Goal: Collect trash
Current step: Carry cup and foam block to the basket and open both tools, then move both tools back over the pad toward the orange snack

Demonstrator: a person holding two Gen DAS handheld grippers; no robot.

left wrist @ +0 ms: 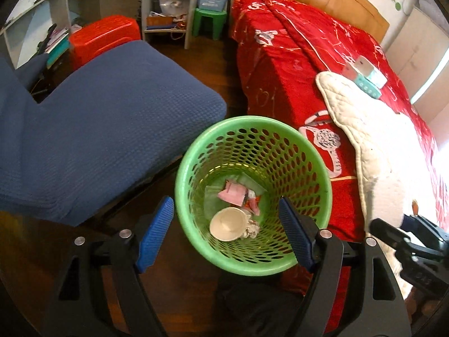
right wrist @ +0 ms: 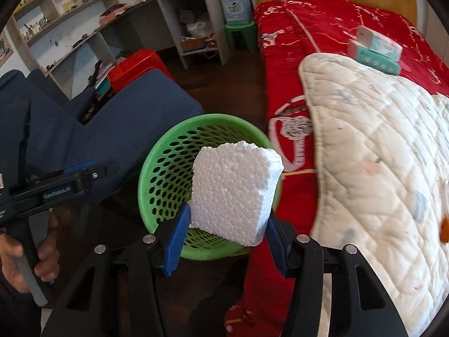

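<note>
Trash here is a white foam block [right wrist: 234, 191], rough and beaded, clamped between the blue pads [right wrist: 176, 240] of the right tongs [right wrist: 224, 237]. The block is held tilted above the near rim of a green mesh bin [right wrist: 165, 174], and it hides much of the bin's inside in the right wrist view.

The left wrist view looks straight down into the bin [left wrist: 252, 265]. At its bottom lie a white paper cup [left wrist: 227, 223] on its side, a pink wrapper [left wrist: 231, 193], a crumpled ball of paper [left wrist: 251, 229] touching the cup, and a few smaller scraps. The left tongs [left wrist: 224, 240] hover over the bin with their fingers wide apart, holding nothing; one blue pad [left wrist: 155, 238] shows outside the left rim and the other over the right rim.

The bin stands on a dark wooden floor [left wrist: 193, 53], between a blue cushioned chair [left wrist: 106, 129] on the left and a bed [left wrist: 294, 56] with a red patterned cover on the right. A cream quilted blanket [right wrist: 378, 154] lies on the bed, with two tissue packs [right wrist: 376, 49] stacked beyond it. In the right wrist view the person's left hand [right wrist: 42, 255] grips the handle of the left tongs at the left edge. Behind the chair are a red plastic box [left wrist: 103, 36], a green stool [left wrist: 209, 22] and white shelves [right wrist: 70, 14] full of clutter.
</note>
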